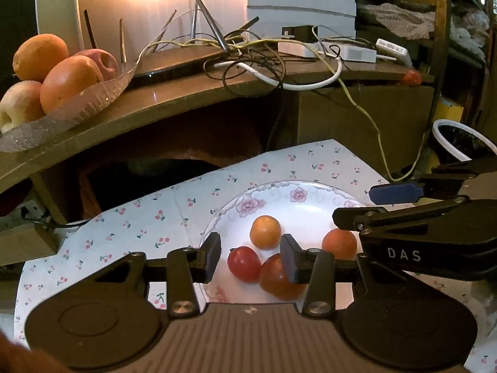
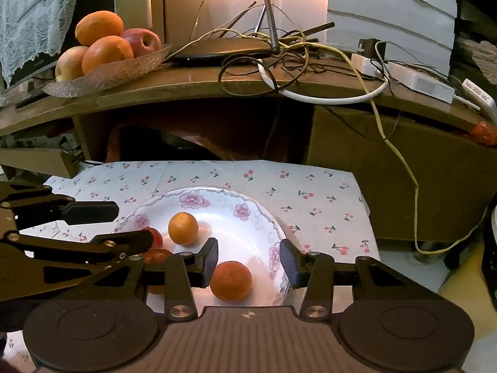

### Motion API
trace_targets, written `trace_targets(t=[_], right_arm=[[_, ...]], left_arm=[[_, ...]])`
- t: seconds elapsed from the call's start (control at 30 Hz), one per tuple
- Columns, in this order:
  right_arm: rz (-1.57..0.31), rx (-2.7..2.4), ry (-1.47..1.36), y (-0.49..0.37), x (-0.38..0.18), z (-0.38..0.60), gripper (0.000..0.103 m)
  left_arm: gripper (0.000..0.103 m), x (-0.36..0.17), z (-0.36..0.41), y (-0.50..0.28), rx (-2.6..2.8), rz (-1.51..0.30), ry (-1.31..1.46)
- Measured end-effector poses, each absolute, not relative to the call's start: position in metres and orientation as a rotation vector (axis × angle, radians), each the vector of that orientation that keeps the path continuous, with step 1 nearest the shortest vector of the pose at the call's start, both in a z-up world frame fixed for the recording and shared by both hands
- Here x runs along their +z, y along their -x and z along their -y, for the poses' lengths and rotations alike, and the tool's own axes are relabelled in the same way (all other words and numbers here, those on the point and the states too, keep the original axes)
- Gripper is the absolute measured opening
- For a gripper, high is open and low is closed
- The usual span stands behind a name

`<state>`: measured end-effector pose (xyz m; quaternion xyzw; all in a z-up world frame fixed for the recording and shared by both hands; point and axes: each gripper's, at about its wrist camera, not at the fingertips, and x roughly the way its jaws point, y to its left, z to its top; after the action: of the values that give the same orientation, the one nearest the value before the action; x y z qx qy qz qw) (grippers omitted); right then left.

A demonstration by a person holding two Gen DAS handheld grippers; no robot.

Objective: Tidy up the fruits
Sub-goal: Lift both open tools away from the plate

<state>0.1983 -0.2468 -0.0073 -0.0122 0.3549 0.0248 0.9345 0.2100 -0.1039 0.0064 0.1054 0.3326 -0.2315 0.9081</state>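
A white floral plate [image 1: 304, 205] [image 2: 248, 217] sits on a cherry-print cloth and holds a small orange [image 1: 265, 231] [image 2: 183, 228], a second orange [image 1: 339, 244] [image 2: 230, 280] and two red tomatoes [image 1: 243, 263], [image 1: 276, 278]. My left gripper [image 1: 251, 261] is open just above the tomatoes. My right gripper [image 2: 248, 262] is open above the second orange. A glass fruit dish [image 1: 77, 105] [image 2: 105, 76] with oranges and apples stands on the wooden shelf at the back left.
The shelf [image 2: 217, 87] carries a router [image 2: 223, 49], tangled cables and white adapters [image 2: 419, 82]. A red fruit [image 2: 483, 133] lies at the shelf's right end. A white-rimmed bin [image 1: 459, 143] stands at the right.
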Motion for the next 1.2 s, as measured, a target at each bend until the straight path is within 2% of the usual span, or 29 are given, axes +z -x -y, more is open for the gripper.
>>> trace_targets(t=[0.17, 1.2], right_arm=[[-0.711, 0.041, 0.027, -0.196, -0.004, 0.248, 0.048], [-0.703, 0.024, 0.049, -0.159, 0.015, 0.23, 0.05]], left_arm=[[0.049, 0.013, 0.102, -0.206, -0.473, -0.671, -0.215], [0.052, 0.036, 0.085, -0.167, -0.464, -0.655, -0.227]])
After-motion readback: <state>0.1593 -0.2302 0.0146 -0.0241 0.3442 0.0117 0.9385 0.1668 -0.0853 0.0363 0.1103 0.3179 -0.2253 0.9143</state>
